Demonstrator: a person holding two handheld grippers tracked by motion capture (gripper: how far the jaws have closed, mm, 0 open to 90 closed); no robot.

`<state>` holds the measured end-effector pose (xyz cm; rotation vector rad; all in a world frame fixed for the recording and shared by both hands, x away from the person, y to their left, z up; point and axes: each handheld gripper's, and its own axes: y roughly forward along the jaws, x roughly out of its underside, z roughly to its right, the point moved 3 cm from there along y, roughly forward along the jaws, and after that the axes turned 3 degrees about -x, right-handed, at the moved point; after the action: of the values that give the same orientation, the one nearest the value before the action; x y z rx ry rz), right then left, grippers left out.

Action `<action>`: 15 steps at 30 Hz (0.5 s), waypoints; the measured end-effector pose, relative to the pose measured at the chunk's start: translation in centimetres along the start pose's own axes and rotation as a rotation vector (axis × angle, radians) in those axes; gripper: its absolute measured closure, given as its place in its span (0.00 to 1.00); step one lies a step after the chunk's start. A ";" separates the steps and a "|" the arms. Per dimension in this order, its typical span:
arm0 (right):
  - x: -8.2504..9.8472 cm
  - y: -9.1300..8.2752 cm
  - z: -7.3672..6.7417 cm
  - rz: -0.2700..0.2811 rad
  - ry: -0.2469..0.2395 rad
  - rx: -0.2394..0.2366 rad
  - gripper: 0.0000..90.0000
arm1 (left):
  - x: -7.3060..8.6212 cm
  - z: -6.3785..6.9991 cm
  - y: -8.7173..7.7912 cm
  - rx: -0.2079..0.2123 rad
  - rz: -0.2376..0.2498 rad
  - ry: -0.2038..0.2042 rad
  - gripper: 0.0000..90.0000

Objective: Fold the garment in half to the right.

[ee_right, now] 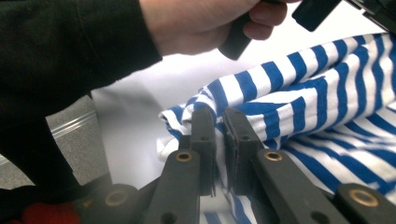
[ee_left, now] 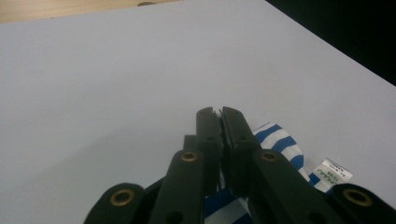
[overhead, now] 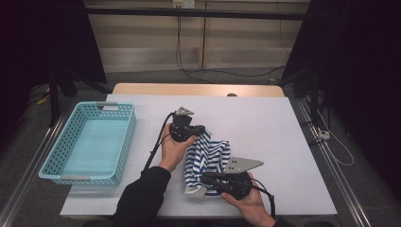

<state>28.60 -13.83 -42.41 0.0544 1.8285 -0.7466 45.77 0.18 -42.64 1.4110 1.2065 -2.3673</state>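
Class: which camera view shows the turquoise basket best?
The high view. There the turquoise basket stands whole at the white table's left side, its inside bare, apart from the striped garment. The two gripper views look along their jaws at striped cloth and table, so they add nothing about the basket.

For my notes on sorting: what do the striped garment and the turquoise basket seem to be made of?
Striped garment: soft knitted fabric, probably cotton jersey, matte; it folds and drapes limply and carries a sewn label.
Turquoise basket: apparently moulded plastic, smooth with a slight sheen; stiff walls pierced by regular holes.
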 end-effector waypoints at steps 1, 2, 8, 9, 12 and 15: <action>0.2 -0.1 0.1 -0.004 0.002 0.003 0.93 | 0.0 0.1 0.2 0.005 0.004 -0.004 0.96; 0.4 -0.2 0.2 -0.009 0.005 0.009 0.93 | 0.0 0.1 0.4 0.003 -0.003 -0.001 0.96; 1.0 -0.6 0.4 -0.031 0.006 0.023 0.93 | 0.2 0.8 1.2 0.011 -0.019 0.009 0.96; 1.1 -0.6 0.4 -0.027 0.011 0.019 0.93 | 0.1 0.9 1.3 0.007 -0.019 0.007 0.96; 1.5 -0.9 0.6 -0.039 0.013 0.029 0.93 | 0.2 1.0 1.7 0.012 -0.019 -0.006 0.96; 2.0 -1.2 0.9 -0.048 0.022 0.034 0.93 | 0.2 1.2 2.1 0.017 -0.025 -0.004 0.96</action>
<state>28.09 -15.87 -43.71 0.0411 1.8433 -0.8139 45.84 -2.02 -43.73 1.4038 1.2125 -2.4010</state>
